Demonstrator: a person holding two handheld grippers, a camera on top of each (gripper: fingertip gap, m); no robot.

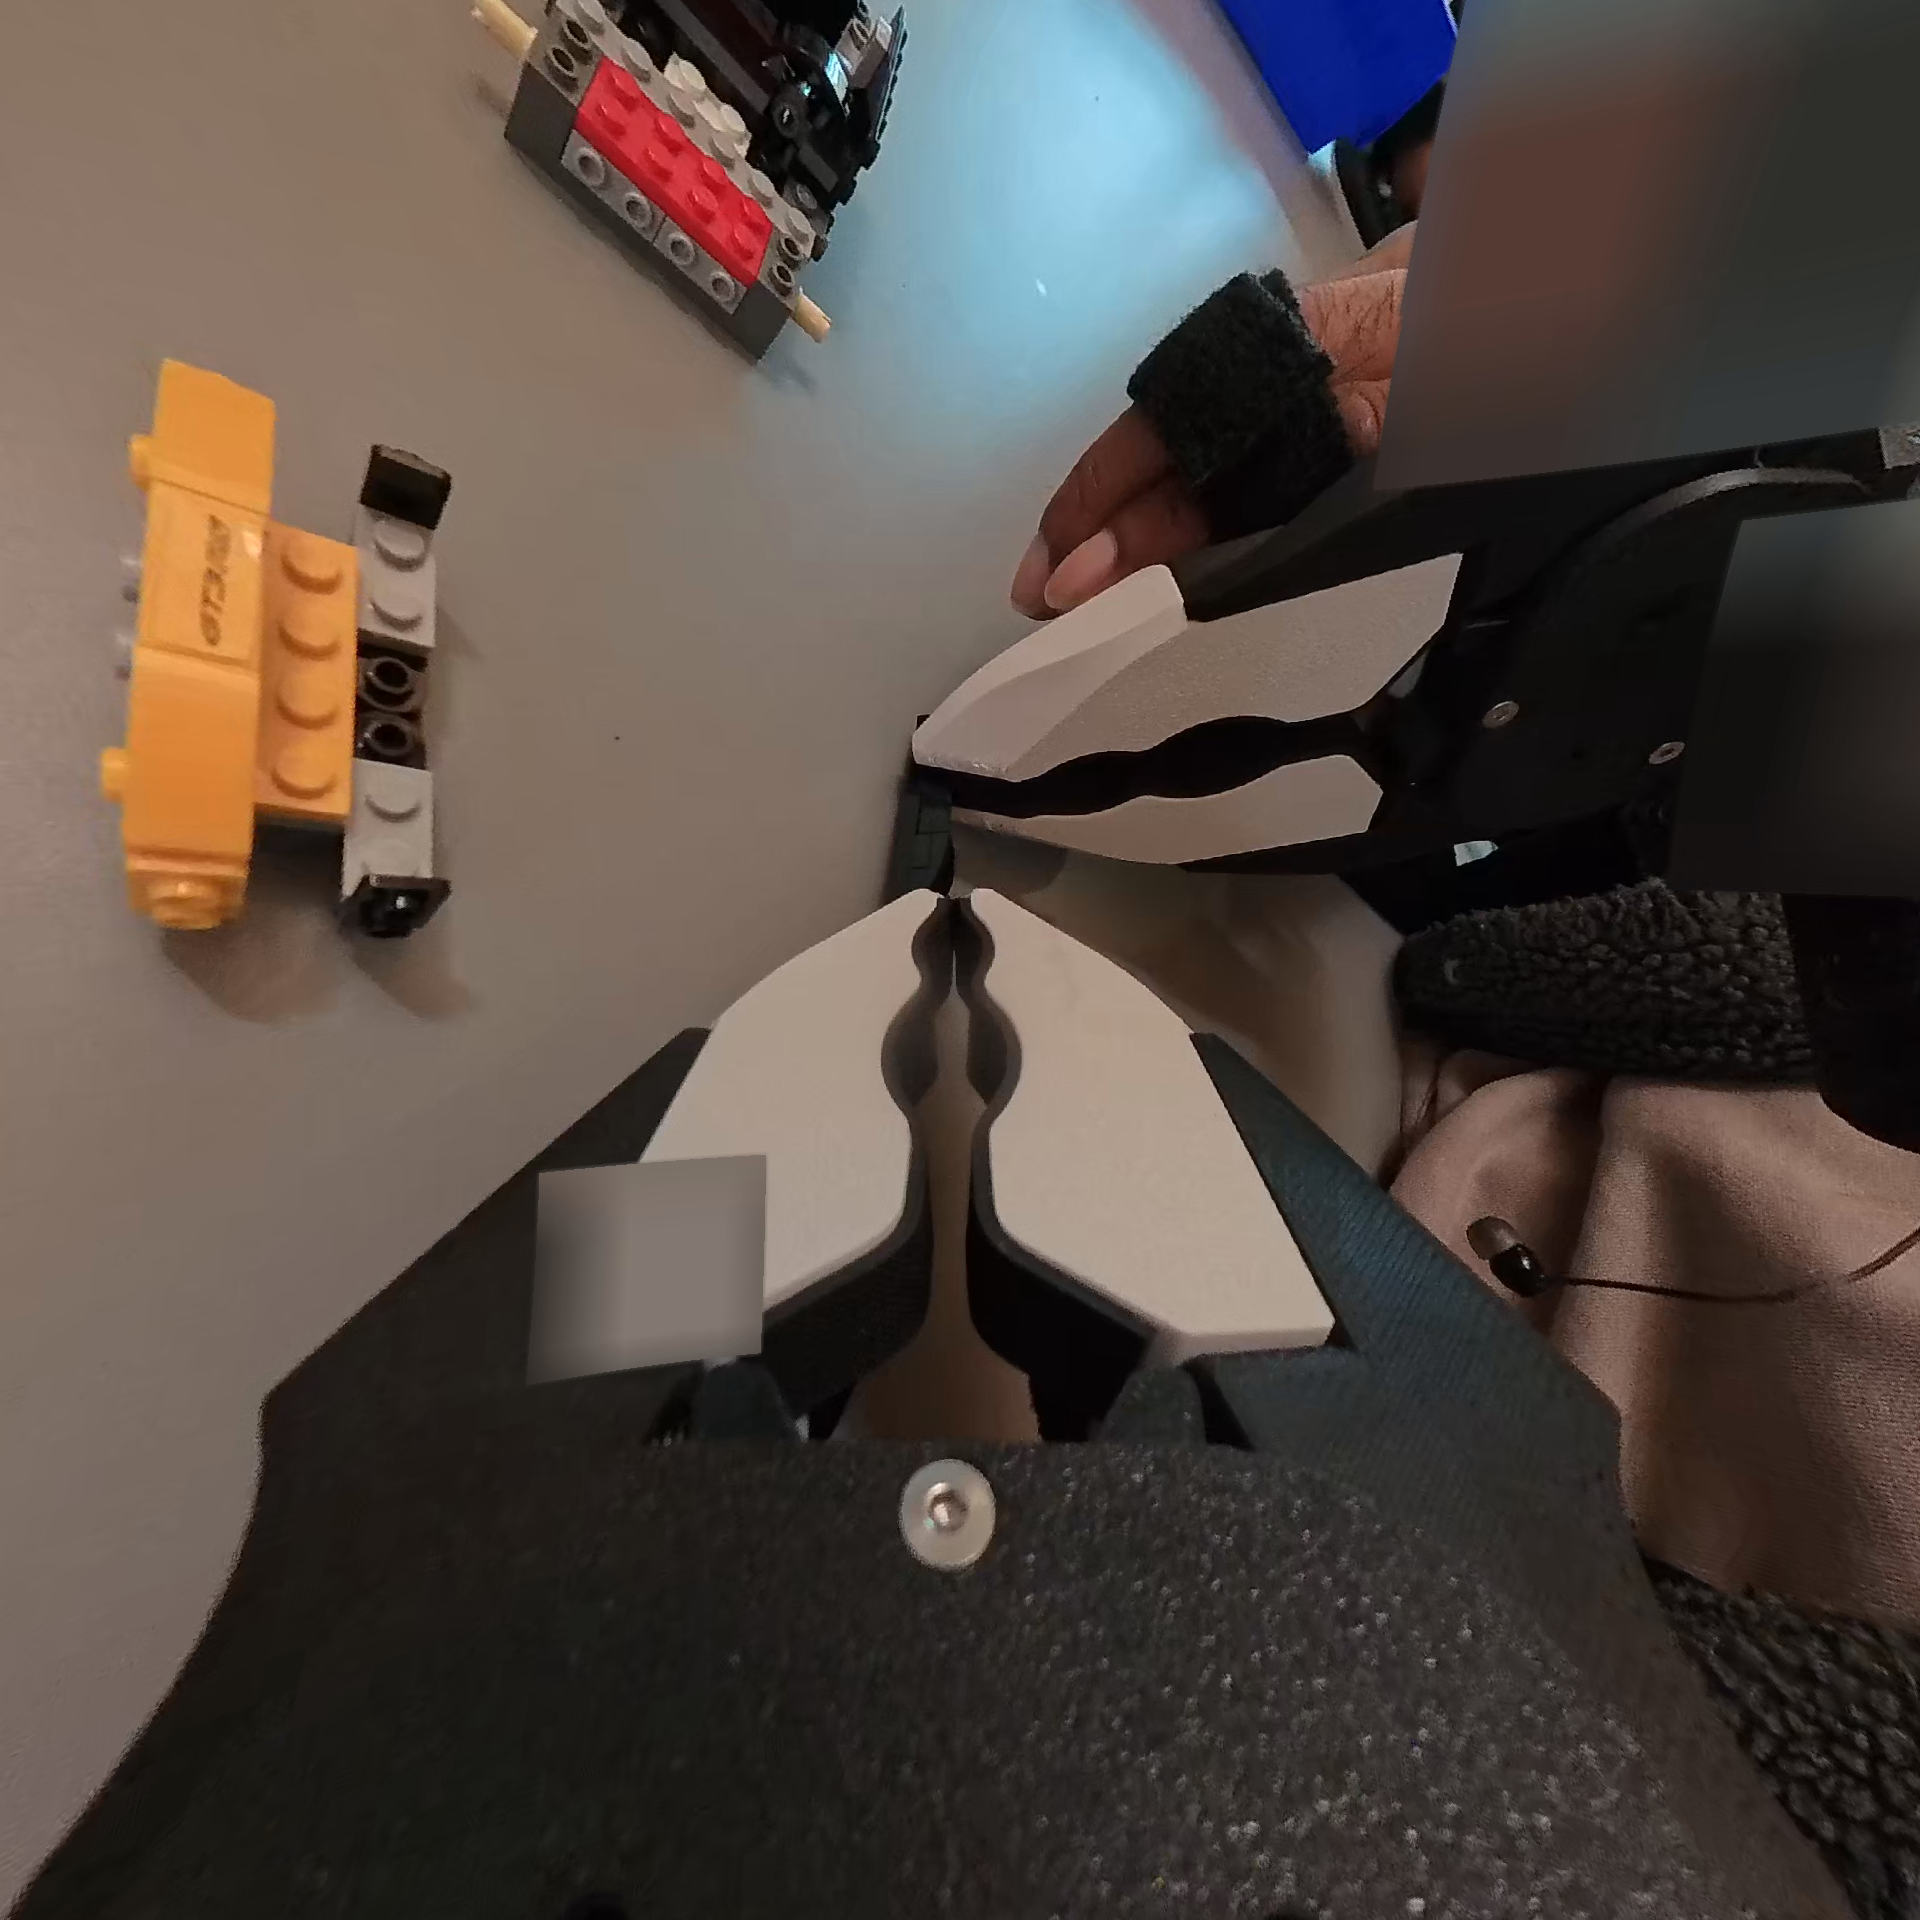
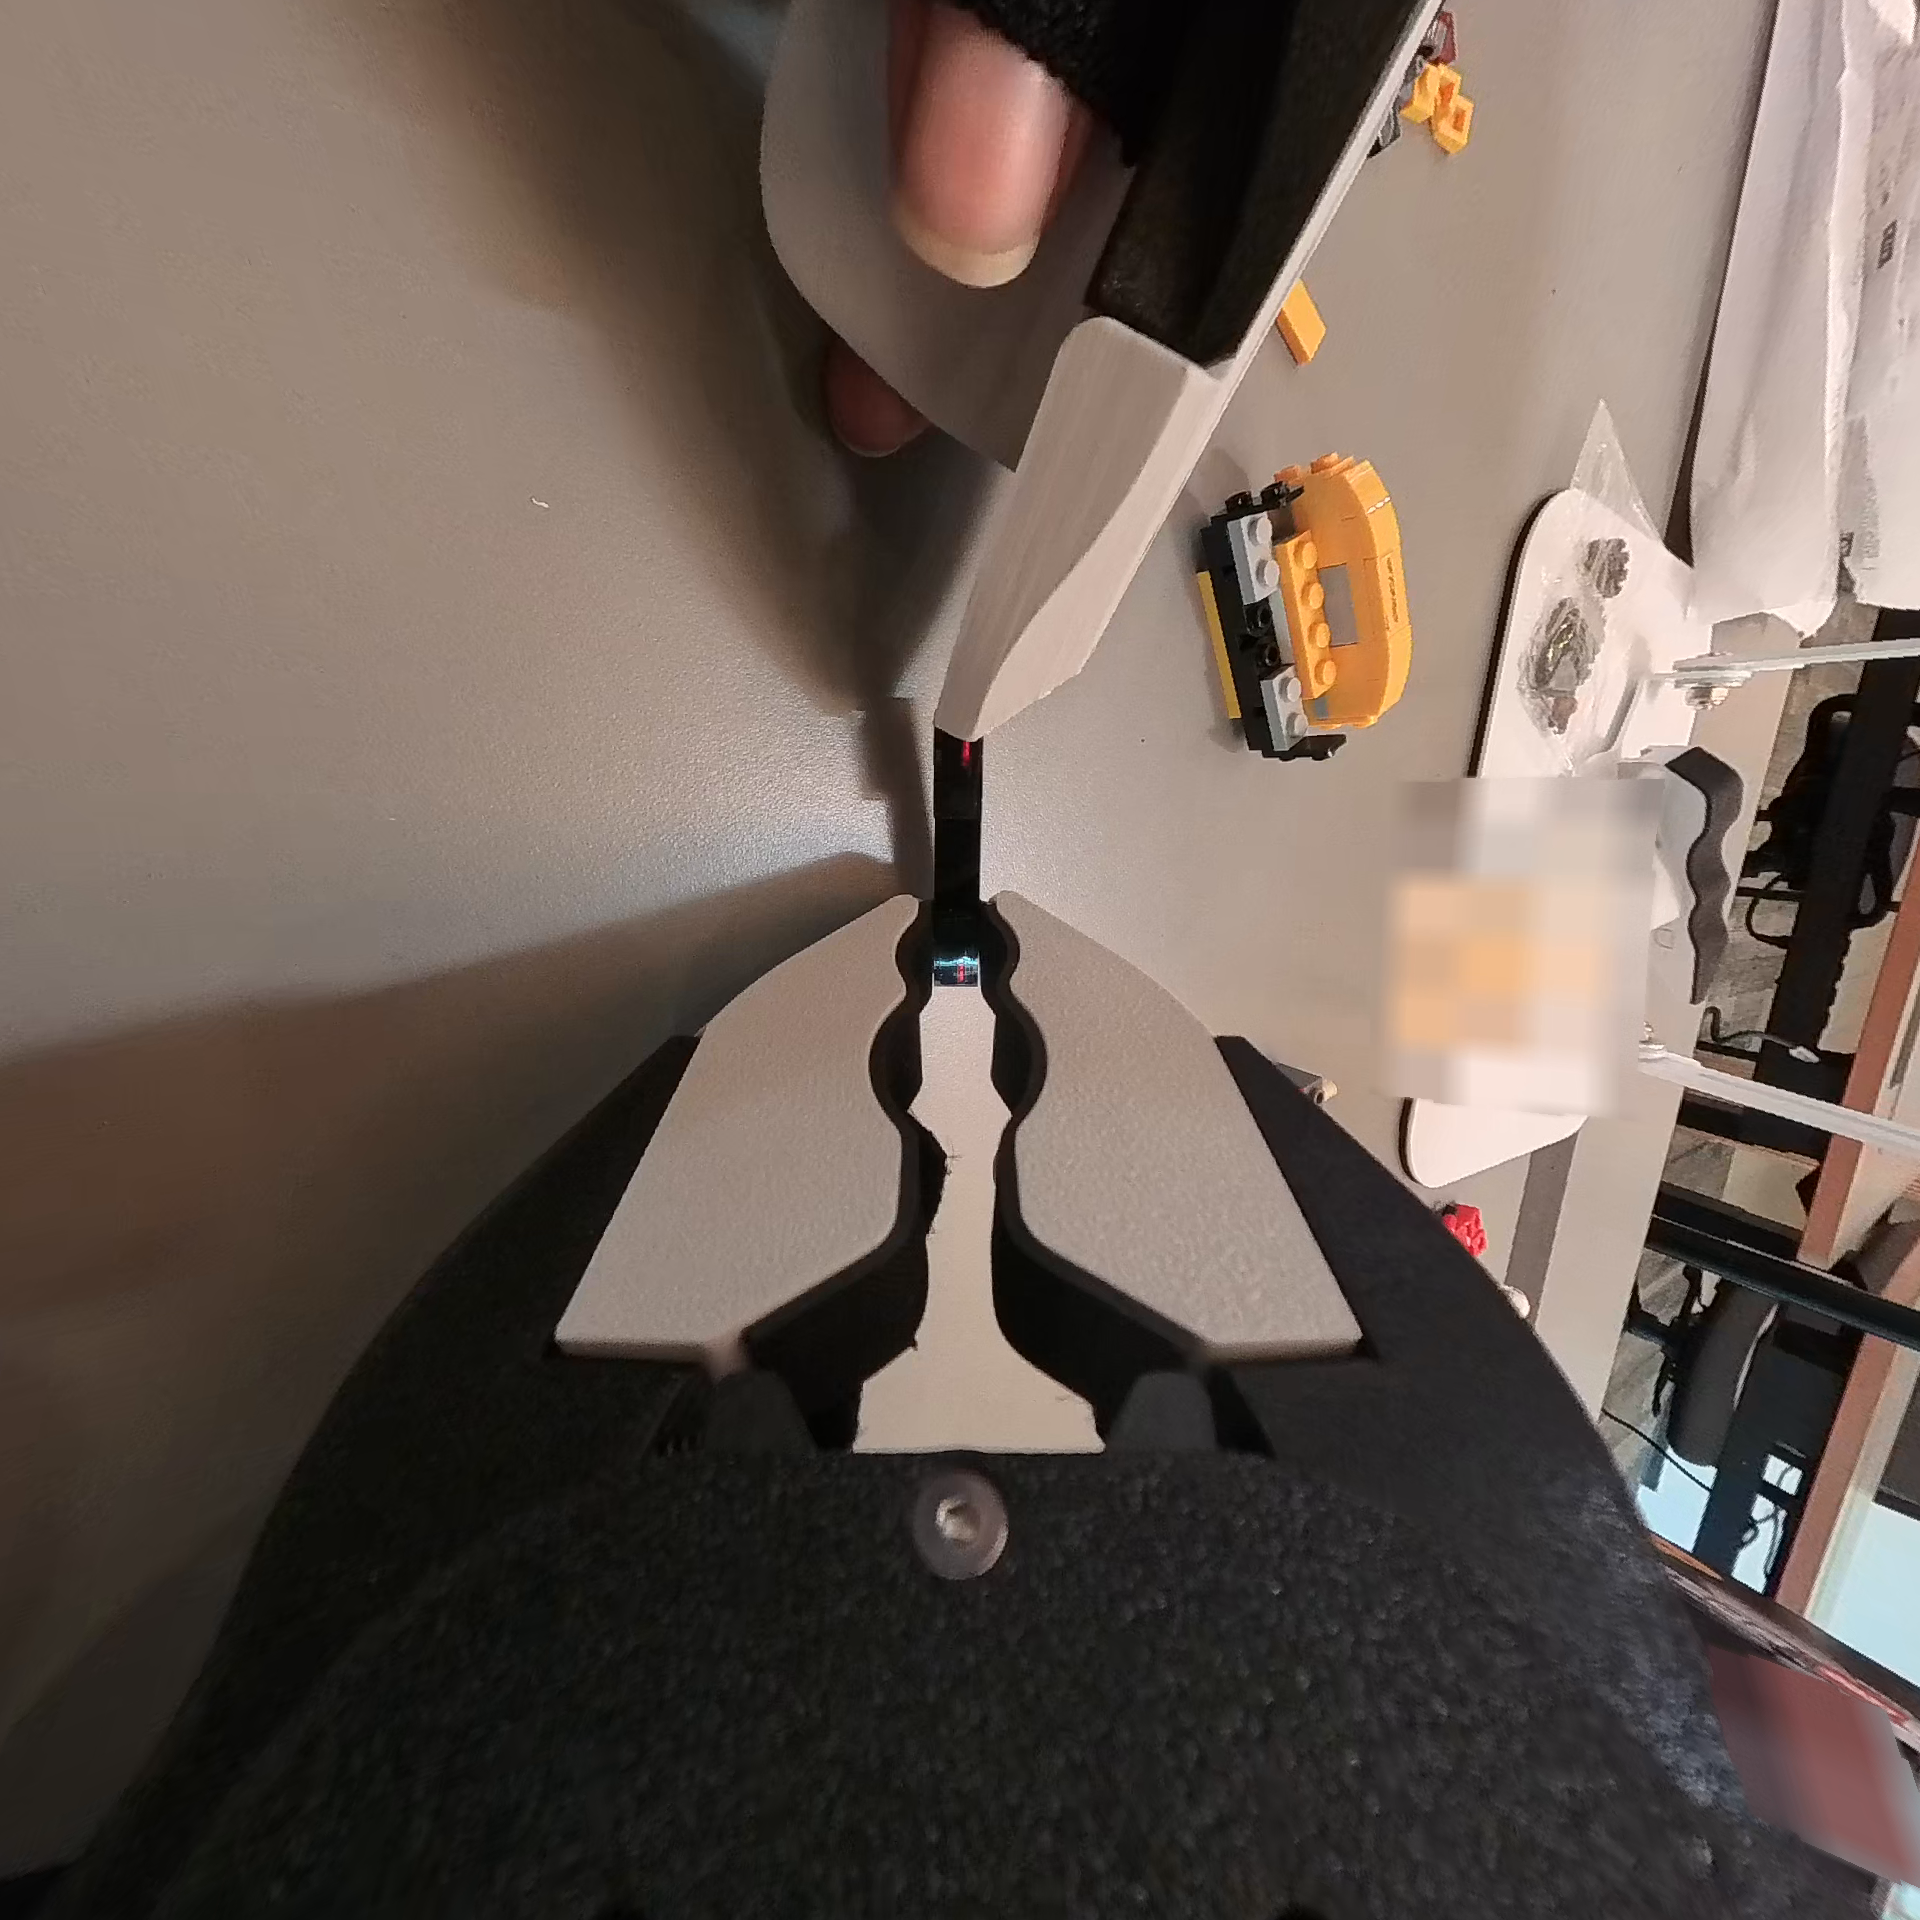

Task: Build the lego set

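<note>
A small black lego piece is held in the air between both grippers. My right gripper is shut on its near end. My left gripper comes down from above and its closed tips pinch the far end. In the left wrist view my left gripper is shut, with the black piece right at its tips, and the right gripper reaches in from the right. A yellow car body section lies on the grey table, also seen in the right wrist view. A red, grey and black chassis lies farther back.
A white tray with bagged parts and white paper sheets sit near the table's edge. Loose yellow pieces and a red piece lie on the table. A person's fingers rest on the right gripper. My two grippers' fingertips are within a few centimetres of each other.
</note>
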